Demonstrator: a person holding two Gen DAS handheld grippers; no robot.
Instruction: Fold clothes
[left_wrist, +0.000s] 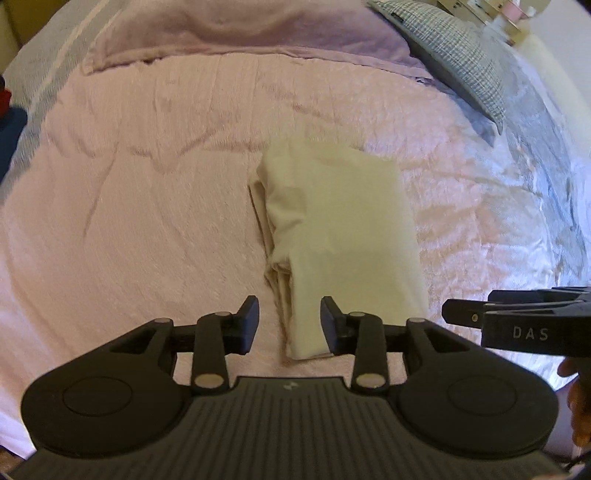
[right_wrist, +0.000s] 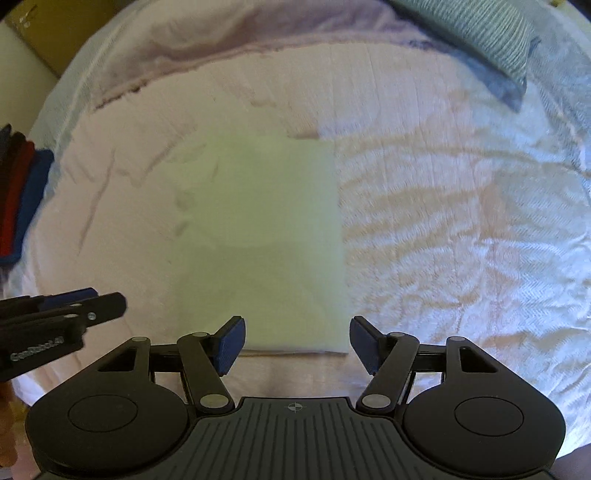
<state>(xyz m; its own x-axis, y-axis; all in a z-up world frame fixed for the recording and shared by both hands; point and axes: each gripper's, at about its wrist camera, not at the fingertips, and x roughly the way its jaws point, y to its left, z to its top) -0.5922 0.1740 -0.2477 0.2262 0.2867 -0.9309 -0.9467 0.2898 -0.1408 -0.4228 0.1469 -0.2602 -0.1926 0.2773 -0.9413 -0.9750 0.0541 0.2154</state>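
**Both grippers open over a folded cream garment**

The left gripper (left_wrist: 290, 325) hangs with its jaws parted, nothing between them, the garment's near left corner showing in the gap. The right gripper (right_wrist: 297, 343) is spread wider, also empty, poised just short of the near edge. Neither visibly touches cloth.

Out from the tools lies the garment (left_wrist: 340, 225), a cream piece already in a compact rectangle on the pink bedspread (left_wrist: 129, 221), layered edges showing down its left side. A grey pillow (left_wrist: 458, 59) sits far right; a stack of dark clothes (right_wrist: 18, 199) lies at the left edge.

That rectangle fits a finished fold, or one more halving to come. If another fold is wanted, each tool should pinch every layer at a near corner, lift evenly and lay edges flush. The left-side layers look likely to slip apart.
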